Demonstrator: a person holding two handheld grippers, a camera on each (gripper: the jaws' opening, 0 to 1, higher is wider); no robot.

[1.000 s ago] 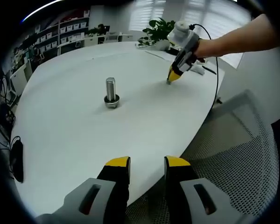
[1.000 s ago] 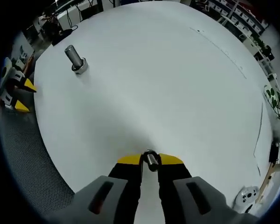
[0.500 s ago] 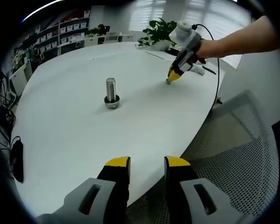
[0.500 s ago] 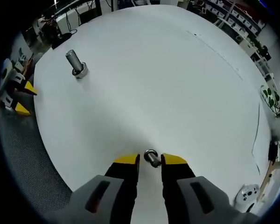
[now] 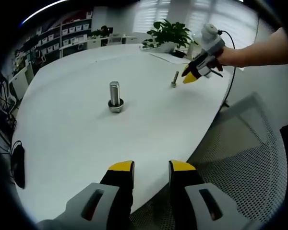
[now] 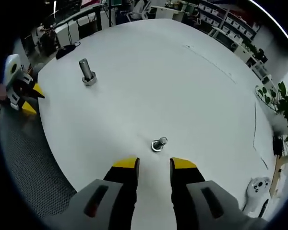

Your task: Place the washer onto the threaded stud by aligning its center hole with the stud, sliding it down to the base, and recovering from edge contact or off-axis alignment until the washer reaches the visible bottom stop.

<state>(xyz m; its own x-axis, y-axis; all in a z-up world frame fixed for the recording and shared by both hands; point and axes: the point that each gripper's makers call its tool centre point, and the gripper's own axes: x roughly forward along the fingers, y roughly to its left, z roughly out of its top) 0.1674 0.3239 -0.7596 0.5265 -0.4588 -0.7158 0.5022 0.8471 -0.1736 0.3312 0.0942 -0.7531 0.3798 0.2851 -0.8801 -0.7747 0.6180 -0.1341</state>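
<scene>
Left gripper: grey moulded body, two blunt jaws with yellow tips, dark oval slot in each shoulder. Right gripper: same build. Black cable trails from it; bare forearm, no sleeve.

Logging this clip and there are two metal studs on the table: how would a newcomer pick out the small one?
Start from the big white table. The small stud stands upright near its edge, just beyond the right gripper and its open jaws. It is thinner and shorter than the large stud, which stands farther off toward the left gripper.
</scene>
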